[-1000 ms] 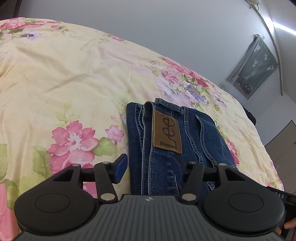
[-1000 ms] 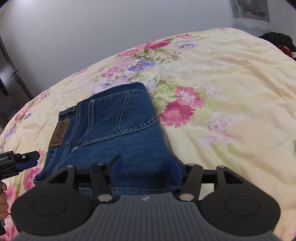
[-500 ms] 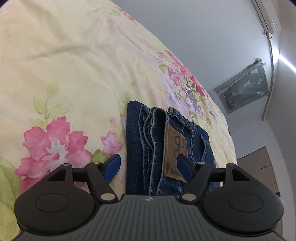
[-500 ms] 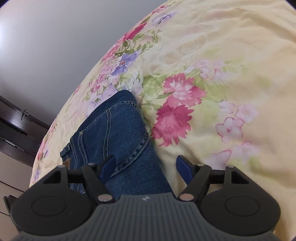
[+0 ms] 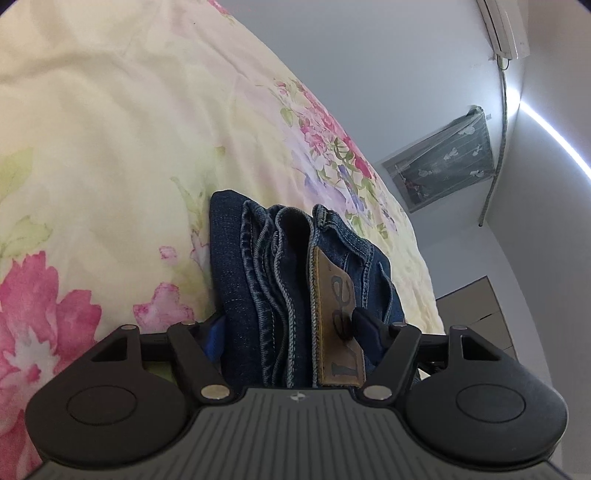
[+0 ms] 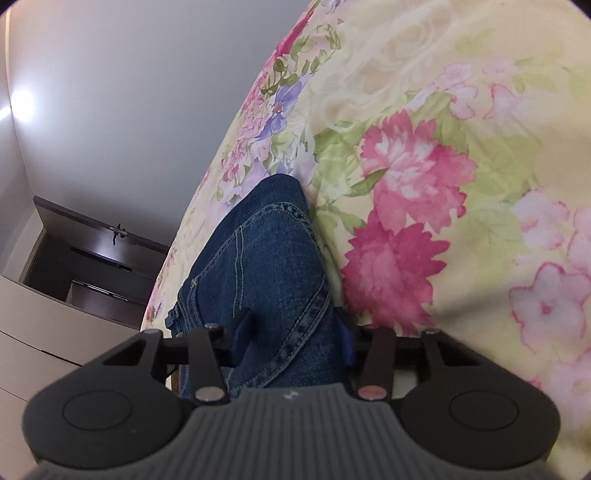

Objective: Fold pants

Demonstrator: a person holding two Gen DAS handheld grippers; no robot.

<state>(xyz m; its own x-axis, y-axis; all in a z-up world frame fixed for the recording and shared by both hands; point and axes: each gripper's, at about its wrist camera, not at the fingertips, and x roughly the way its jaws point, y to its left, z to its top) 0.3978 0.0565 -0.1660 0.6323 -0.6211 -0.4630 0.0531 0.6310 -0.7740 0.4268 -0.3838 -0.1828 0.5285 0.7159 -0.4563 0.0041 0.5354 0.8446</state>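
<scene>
Folded blue jeans (image 5: 258, 258) lie on a floral bedspread (image 5: 110, 147). In the left wrist view their stacked waistband edge, with a brown leather patch (image 5: 332, 295), fills the gap of my left gripper (image 5: 290, 328). Its jaws are closing and both blue pads touch the stack, one on the outer denim layer, one on the patch. The right wrist view shows the other side of the jeans (image 6: 266, 258), pocket stitching up. My right gripper (image 6: 293, 332) has its jaws closing on that folded edge, pads pressing the denim from both sides.
The bedspread (image 6: 443, 147) stretches far beyond the jeans. Past the bed are a grey wall, a curtained window (image 5: 443, 155), an air conditioner (image 5: 506, 26) and a cabinet (image 5: 476, 314). A dark doorway (image 6: 92, 266) and white drawers (image 6: 55, 332) stand on the other side.
Both grippers dropped low and slid forward onto the jeans' edges. The denim now sits between each pair of jaws, and the right jaws have narrowed onto it.
</scene>
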